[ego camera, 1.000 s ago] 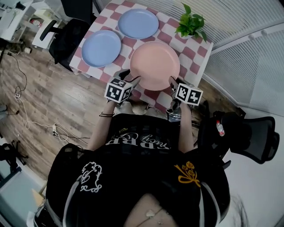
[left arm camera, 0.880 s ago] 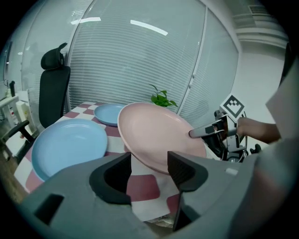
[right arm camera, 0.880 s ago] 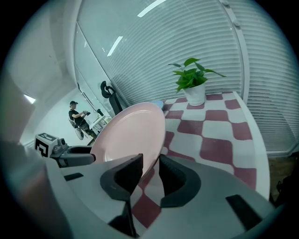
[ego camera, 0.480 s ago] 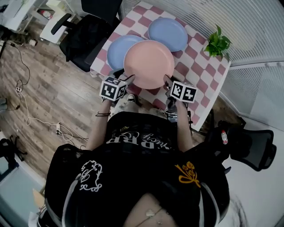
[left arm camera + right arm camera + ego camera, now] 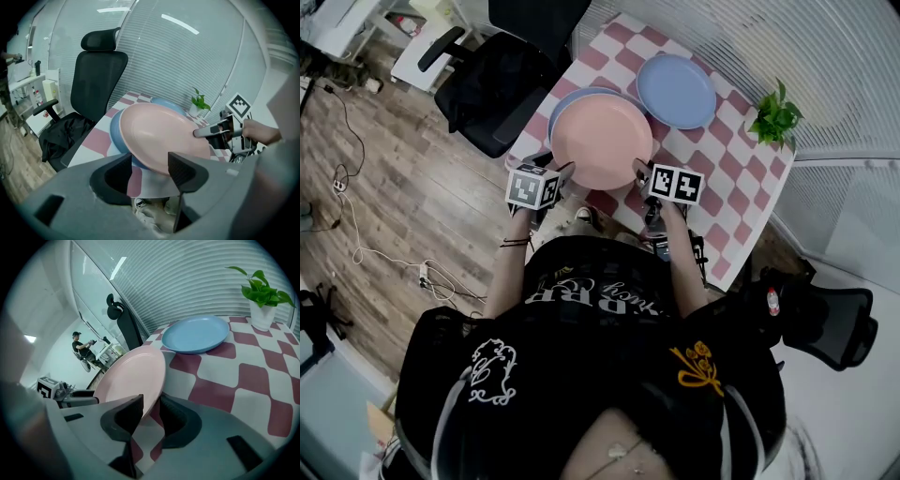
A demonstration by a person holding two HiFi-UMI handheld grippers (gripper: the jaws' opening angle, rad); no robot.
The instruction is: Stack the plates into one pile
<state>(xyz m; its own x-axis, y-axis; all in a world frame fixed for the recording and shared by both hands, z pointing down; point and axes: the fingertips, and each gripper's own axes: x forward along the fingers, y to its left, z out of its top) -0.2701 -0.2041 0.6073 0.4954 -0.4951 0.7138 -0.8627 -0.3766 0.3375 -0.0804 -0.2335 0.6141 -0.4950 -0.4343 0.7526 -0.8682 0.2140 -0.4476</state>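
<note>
I grip the pink plate (image 5: 602,142) by its rim from both sides. My left gripper (image 5: 150,171) has its jaws clamped on the left edge, and my right gripper (image 5: 152,416) pinches narrowly on the right edge. The plate hangs tilted above the left end of the checkered table (image 5: 741,202), covering most of a blue plate (image 5: 570,99) lying there. A second blue plate (image 5: 676,90) lies mid-table, and a potted plant (image 5: 776,117) stands at the far right edge.

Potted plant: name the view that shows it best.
Right gripper view: the potted plant stands large, leaves and white pot clear. Head view: small leaves from above. Left gripper view: tiny, beyond the pink plate.
</note>
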